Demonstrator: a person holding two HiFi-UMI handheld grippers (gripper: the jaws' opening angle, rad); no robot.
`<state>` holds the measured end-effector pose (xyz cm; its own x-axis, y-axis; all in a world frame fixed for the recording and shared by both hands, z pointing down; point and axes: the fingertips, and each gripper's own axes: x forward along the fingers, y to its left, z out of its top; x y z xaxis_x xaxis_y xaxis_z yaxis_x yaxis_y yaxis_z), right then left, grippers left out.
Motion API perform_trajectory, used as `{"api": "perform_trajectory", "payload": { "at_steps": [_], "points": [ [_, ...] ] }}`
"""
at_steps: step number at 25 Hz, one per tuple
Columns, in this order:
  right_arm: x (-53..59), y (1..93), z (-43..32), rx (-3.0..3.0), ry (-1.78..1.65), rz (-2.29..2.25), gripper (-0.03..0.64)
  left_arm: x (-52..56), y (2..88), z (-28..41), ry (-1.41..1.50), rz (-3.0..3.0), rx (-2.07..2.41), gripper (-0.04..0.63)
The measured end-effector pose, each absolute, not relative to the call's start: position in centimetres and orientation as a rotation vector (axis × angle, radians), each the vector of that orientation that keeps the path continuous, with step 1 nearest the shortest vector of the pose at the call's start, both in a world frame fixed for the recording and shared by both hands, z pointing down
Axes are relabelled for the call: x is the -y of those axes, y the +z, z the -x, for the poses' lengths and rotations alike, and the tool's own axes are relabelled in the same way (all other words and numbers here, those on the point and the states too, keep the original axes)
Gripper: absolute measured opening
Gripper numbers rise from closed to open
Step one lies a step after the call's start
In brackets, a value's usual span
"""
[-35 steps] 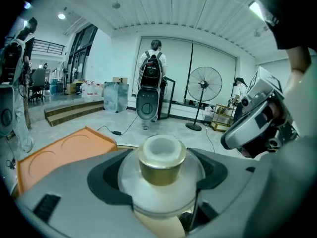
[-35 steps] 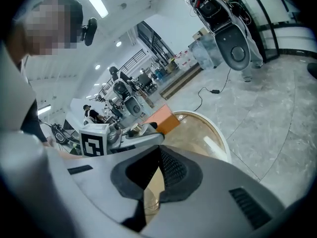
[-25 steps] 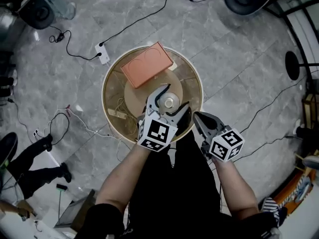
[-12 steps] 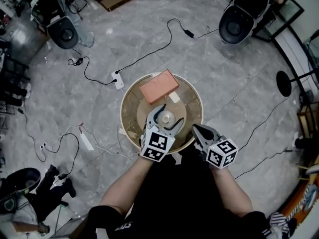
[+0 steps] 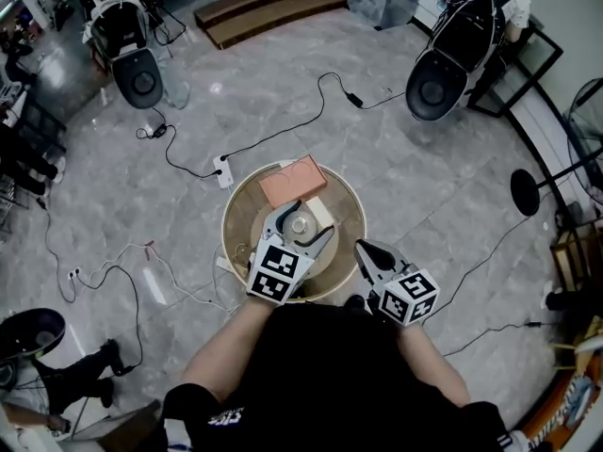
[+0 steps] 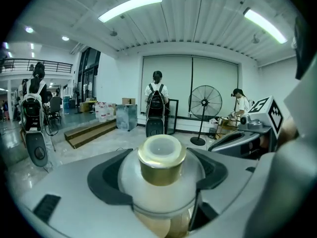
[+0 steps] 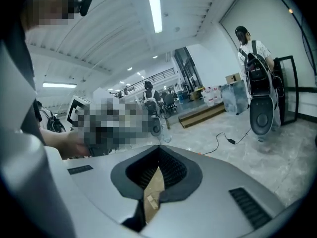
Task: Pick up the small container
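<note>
The small container (image 6: 161, 170) is a frosted round jar with a gold collar and a white cap. It sits upright between the dark pads of my left gripper (image 6: 159, 175), which is shut on its belly. In the head view the left gripper (image 5: 303, 222) holds the container (image 5: 300, 226) above the round wooden table (image 5: 243, 224). My right gripper (image 5: 362, 250) hangs at the table's near right edge with its jaws together and nothing in them. In its own view the right gripper (image 7: 158, 155) has its dark pads meeting at the tip.
A salmon-coloured flat box (image 5: 293, 180) lies at the table's far edge, with a pale card (image 5: 323, 210) beside it. A power strip (image 5: 224, 170) and cables run over the grey floor. Black round seats (image 5: 436, 88) (image 5: 141, 75), wooden steps (image 5: 273, 3) and a fan stand (image 5: 528, 191) ring the area.
The head view has pulled back: the table looks smaller and more of the room shows. The left gripper keeps the container between its jaws. The right gripper stays shut beside it.
</note>
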<state>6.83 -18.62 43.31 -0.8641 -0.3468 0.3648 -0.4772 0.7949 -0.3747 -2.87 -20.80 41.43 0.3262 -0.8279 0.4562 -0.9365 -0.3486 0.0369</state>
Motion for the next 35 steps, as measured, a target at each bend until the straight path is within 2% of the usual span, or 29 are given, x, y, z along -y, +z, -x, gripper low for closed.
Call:
{"api": "perform_trajectory", "payload": {
  "at_steps": [10, 17, 27, 35],
  "points": [
    [23.2, 38.4, -19.1, 2.855, 0.631, -0.651, 0.014, 21.5, 38.1, -4.9, 0.53, -2.215, 1.709, 0.345],
    [23.8, 36.6, -24.4, 2.923, 0.631, -0.61, 0.014, 21.4, 37.0, -10.2, 0.514, -2.202, 1.739, 0.345],
    [23.7, 34.6, -24.1, 3.07, 0.574, -0.54, 0.014, 21.7, 35.8, -11.6, 0.523, -2.256, 1.711, 0.345],
    [22.5, 32.6, -19.6, 3.099, 0.417, -0.429, 0.012, 22.1, 33.4, -7.6, 0.557, -2.276, 1.756, 0.345]
  ]
}}
